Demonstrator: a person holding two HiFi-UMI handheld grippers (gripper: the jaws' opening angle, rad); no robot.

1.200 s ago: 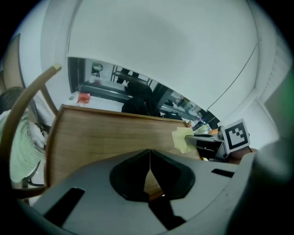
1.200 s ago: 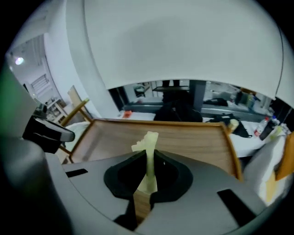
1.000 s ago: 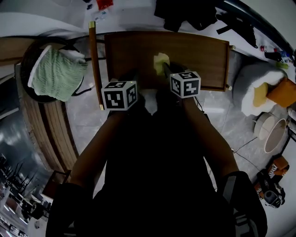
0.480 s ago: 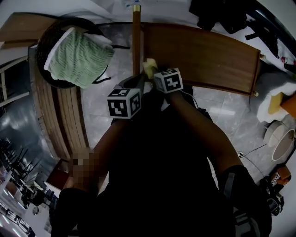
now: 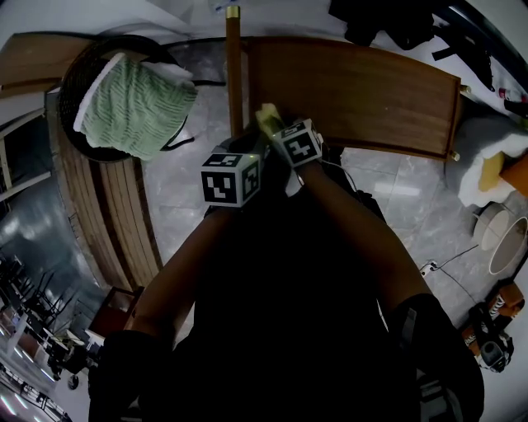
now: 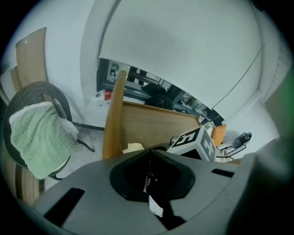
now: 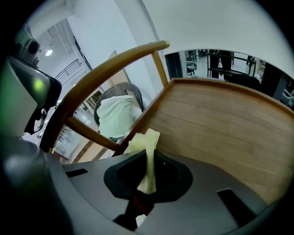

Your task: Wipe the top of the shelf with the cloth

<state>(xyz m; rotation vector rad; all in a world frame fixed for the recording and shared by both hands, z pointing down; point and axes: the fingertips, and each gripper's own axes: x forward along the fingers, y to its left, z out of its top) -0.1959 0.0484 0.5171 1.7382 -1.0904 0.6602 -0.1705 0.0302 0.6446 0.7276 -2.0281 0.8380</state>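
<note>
The shelf top (image 5: 363, 91) is a brown wooden board at the top of the head view. My right gripper (image 5: 272, 125) is shut on a pale yellow cloth (image 5: 266, 118) at the board's left end, beside its front edge. In the right gripper view the cloth (image 7: 148, 147) sticks up from between the jaws of the right gripper (image 7: 147, 182), over the shelf top (image 7: 220, 124). My left gripper (image 5: 247, 150) hangs just left of and below the right one, off the board. In its own view the left gripper (image 6: 148, 176) is shut with nothing in it.
A wooden rail (image 5: 233, 66) runs along the shelf's left side. A dark wicker chair (image 5: 78, 74) carrying a green towel (image 5: 132, 99) stands to the left. Dark clothing (image 5: 379, 16) lies behind the shelf. White bedding (image 5: 483, 177) and a bowl (image 5: 503, 243) are on the floor at right.
Both grippers have moved left along the shelf, from near its middle to its left end, with the cloth still in the right one. The head view has shifted too.
</note>
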